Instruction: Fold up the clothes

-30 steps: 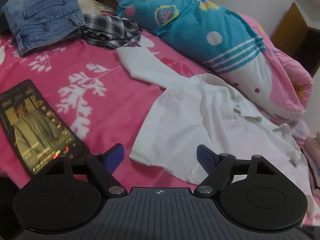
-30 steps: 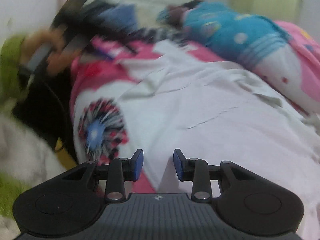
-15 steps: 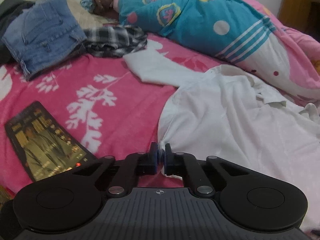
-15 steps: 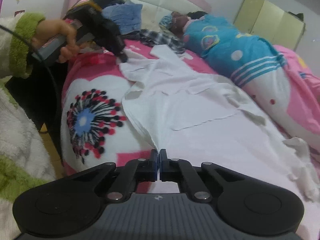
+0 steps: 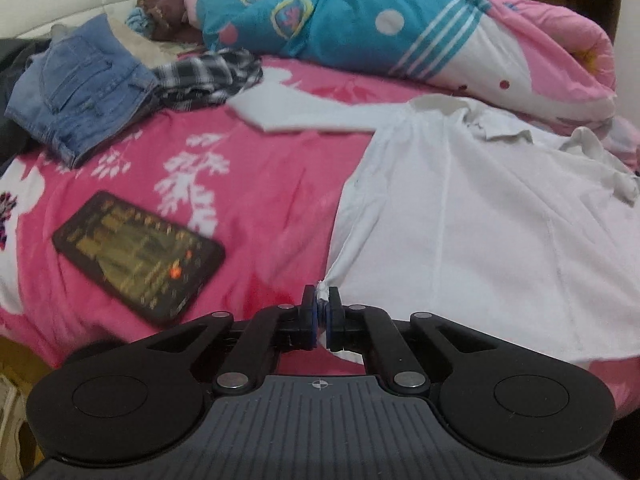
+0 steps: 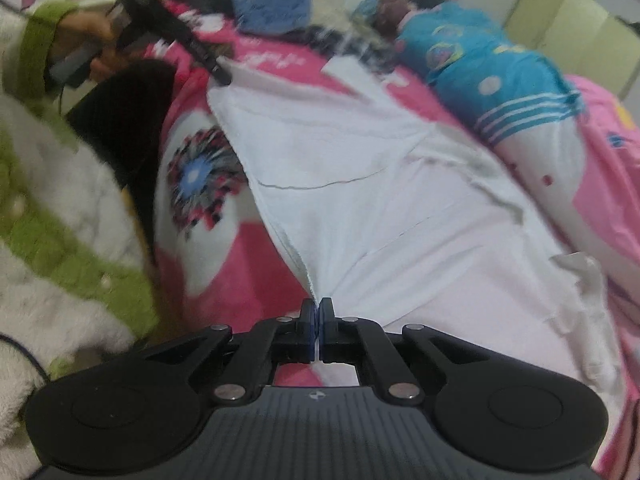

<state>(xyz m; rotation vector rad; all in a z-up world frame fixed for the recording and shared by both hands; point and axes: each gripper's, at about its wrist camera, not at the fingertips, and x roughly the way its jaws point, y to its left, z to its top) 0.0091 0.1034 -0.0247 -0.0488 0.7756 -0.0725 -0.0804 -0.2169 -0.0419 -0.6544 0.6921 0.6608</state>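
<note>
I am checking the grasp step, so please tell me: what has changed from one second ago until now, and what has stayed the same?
Both grippers went from open to shut. The left gripper now pinches a hem corner of the white shirt; the right gripper pinches its other hem corner. The hem looks drawn taut toward each. The phone, jeans and plaid garment kept their places on the pink blanket.

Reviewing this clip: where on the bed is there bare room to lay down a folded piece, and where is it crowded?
Bare pink blanket lies between the phone, the jeans and the white shirt. The far side is crowded: jeans, plaid garment, and a covered sleeping person. Left gripper and right gripper pinch the shirt's hem.
</note>
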